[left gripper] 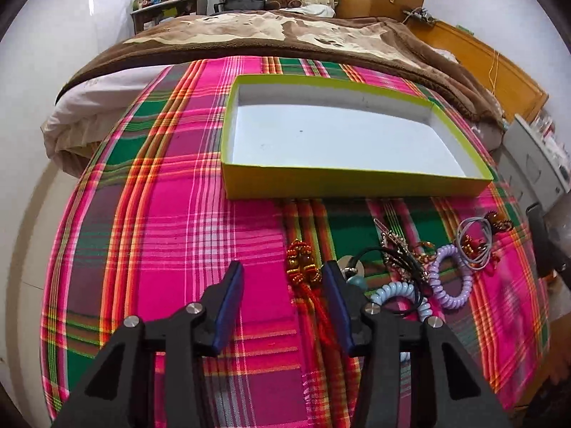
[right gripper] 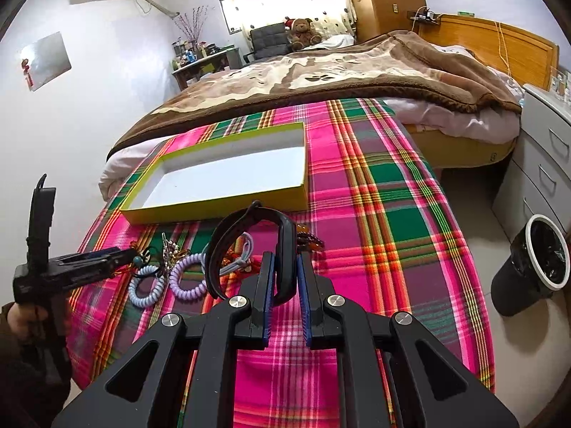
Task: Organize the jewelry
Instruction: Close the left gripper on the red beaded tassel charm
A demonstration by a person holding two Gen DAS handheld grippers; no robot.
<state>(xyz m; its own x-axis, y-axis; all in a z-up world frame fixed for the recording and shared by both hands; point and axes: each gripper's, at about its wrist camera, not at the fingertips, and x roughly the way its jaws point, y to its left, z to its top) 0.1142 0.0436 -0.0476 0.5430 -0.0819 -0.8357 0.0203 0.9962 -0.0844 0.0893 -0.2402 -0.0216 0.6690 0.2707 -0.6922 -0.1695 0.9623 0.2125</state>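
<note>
An empty yellow-green box [left gripper: 357, 182] with a white inside lies on the plaid cloth; it also shows in the right wrist view [right gripper: 221, 207]. A heap of jewelry lies in front of it: red-gold beaded knot [left gripper: 301, 262], light blue coil [left gripper: 396, 292], lilac coil [left gripper: 451, 278], grey hair ties [left gripper: 476, 239]. My left gripper [left gripper: 283, 271] is open, low over the cloth at the heap's left edge. My right gripper [right gripper: 283, 260] is shut on a black band [right gripper: 249, 246] and holds it above the heap [right gripper: 171, 271].
The plaid cloth [left gripper: 160, 249] covers the bed's end. A brown blanket [right gripper: 321, 78] lies beyond the box. A black bin [right gripper: 535, 264] and white drawers [right gripper: 546, 157] stand right of the bed. The left gripper shows side-on in the right wrist view [right gripper: 89, 264].
</note>
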